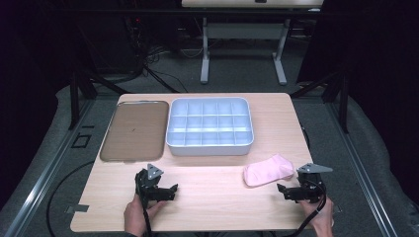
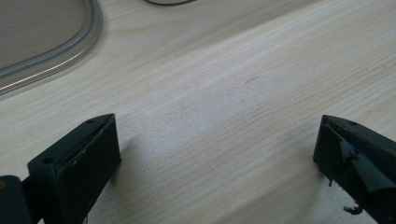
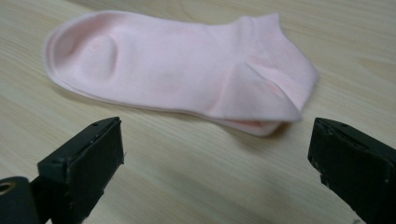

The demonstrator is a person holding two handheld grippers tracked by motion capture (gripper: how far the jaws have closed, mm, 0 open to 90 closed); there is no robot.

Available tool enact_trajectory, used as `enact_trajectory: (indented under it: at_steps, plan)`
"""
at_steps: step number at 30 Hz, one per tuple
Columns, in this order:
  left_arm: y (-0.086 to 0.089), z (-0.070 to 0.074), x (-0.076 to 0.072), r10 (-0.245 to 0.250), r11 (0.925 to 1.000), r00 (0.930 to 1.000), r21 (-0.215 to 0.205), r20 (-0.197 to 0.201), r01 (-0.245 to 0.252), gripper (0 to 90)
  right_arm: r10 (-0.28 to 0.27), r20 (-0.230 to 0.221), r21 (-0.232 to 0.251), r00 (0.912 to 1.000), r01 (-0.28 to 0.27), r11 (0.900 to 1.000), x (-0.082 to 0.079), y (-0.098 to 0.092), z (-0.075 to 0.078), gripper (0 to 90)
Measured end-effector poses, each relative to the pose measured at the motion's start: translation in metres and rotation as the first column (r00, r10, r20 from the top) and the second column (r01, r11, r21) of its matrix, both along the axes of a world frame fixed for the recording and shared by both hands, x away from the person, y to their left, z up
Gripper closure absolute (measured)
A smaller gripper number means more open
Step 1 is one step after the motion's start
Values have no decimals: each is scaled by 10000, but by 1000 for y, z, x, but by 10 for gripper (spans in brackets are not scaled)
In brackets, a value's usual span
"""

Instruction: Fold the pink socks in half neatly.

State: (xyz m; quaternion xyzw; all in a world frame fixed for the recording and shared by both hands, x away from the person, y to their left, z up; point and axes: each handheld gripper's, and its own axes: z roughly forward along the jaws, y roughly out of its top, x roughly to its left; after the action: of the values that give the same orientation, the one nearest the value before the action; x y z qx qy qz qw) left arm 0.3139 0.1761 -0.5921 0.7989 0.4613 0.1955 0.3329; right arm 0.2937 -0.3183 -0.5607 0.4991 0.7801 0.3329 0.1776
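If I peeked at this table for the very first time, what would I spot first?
Probably the pink sock, lying flat near the table's right front corner, just ahead of the open right gripper. Next you'd notice the white tray with many small compartments at the middle back, with a flat brown tray beside it on the left. The left gripper is open too, over bare wood at the front.
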Motion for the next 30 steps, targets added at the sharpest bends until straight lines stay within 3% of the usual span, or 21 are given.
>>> enact_trajectory:
  at_steps: [5,13,18,22,25,27,30]
  plan:
    - [0,0,0,5,10000,10000,-2,1,-5,5,279,80,30,9996,-280,9996,6,12,10,19]
    - [0,0,0,6,10000,10000,-3,-1,-6,5,676,-313,-117,9972,-680,9976,28,34,14,0]
    - [0,0,0,13,10000,10000,-2,3,-13,5,955,-6,-100,9954,-955,9954,36,44,16,0]
    - [0,0,0,24,10000,10000,4,-4,-24,5,1032,-216,-187,9944,-1036,9944,45,50,16,0]
    - [0,0,0,30,10000,10000,0,-2,-30,6,944,-600,-679,9937,-984,9928,54,55,11,32]
    - [0,0,0,27,10000,10000,4,-3,-27,6,937,-885,-666,9917,-998,9928,62,57,5,54]
    - [0,0,0,21,10000,10000,11,-3,-21,5,881,-937,-641,9917,-943,9935,66,58,2,81]
